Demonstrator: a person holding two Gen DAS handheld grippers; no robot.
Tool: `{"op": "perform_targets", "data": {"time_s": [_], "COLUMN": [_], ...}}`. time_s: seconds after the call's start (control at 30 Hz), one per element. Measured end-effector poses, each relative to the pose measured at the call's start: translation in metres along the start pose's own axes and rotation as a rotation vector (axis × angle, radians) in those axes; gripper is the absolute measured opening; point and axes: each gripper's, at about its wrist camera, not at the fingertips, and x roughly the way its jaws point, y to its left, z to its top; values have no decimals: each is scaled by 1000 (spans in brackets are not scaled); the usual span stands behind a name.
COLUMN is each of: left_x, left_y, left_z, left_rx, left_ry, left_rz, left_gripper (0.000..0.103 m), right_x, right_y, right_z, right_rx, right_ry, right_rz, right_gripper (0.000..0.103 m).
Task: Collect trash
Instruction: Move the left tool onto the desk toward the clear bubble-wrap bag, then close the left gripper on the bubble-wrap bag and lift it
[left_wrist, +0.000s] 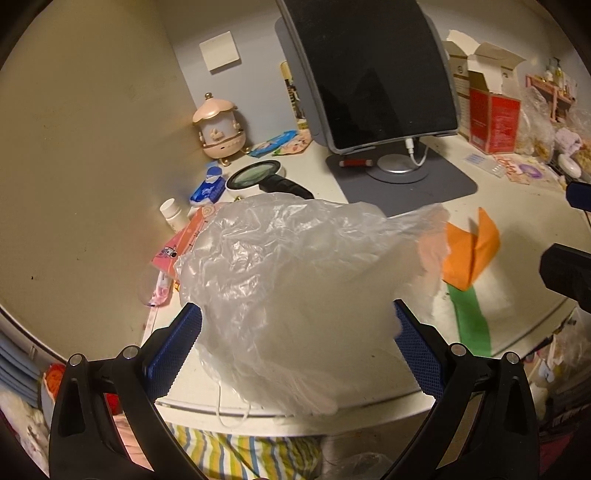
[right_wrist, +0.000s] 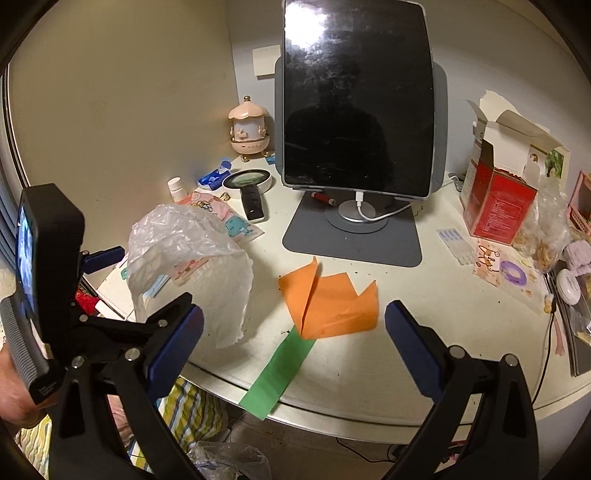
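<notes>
Only the right wrist view shows the orange paper (right_wrist: 332, 302) whole, folded on the green strip (right_wrist: 280, 369) near the table's (right_wrist: 443, 302) edge, between the wide-open, empty right gripper (right_wrist: 293, 332). The left view is filled by a crumpled clear plastic bag (left_wrist: 291, 288) between the left gripper's (left_wrist: 297, 343) spread blue pads (left_wrist: 173, 350); whether they grip it, I cannot tell.

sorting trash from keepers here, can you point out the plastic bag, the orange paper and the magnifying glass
plastic bag (left_wrist: 288, 280): left wrist view, middle of the crinkled clear film.
orange paper (right_wrist: 332, 306): right wrist view, flat centre of the folded sheet.
magnifying glass (right_wrist: 246, 180): right wrist view, on the lens.
</notes>
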Motion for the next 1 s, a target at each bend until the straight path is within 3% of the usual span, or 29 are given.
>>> {"op": "perform_targets", "data": {"time_s": [0.27,0.43,0.8,0.93,1.0], "left_x": [13,12,13,6,1], "left_y": [-2,2,3,2,3], "left_z": [0,1,7,10,11], "left_rx": [17,6,11,13,12], "left_ry": [-2,-25,-27,-51,-65], "left_rz": [42,28,-3,9,14], "left_gripper": [98,96,41,29,27], "right_x": [6,7,5,1,-2], "right_y": [-5,-5,-8,-9,-8], "right_z": [-1,-3,-4,-6,-7], "right_rx": [6,1,9,22,20], "right_ry": [16,22,16,12,8], "right_rz": [2,1,-8,-14,-17], "right_gripper": [96,96,96,96,96]}}
